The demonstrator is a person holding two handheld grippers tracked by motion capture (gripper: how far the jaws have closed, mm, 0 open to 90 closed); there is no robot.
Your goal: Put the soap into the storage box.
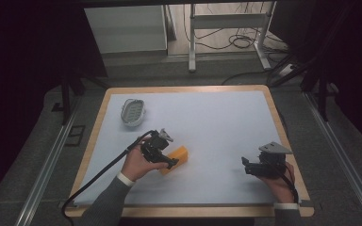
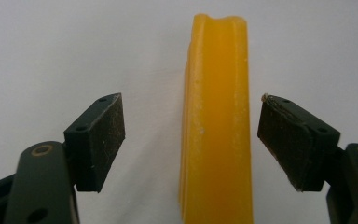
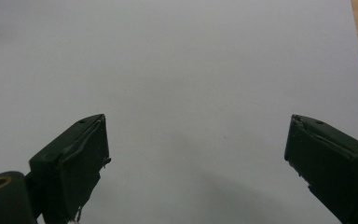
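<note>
A yellow-orange bar lies on the white table sheet, left of centre and near the front. My left gripper hangs right over its near end. In the left gripper view the bar runs lengthwise between the two black pads; a gap shows on each side, so neither pad presses on it. My right gripper rests low at the front right, held in a hand. Its jaws stand wide apart in the right gripper view, with only bare white sheet between them.
A small grey oval dish with a ribbed white inside sits at the back left of the sheet. The wooden table edge frames the sheet. A black cable trails from my left gripper off the front left.
</note>
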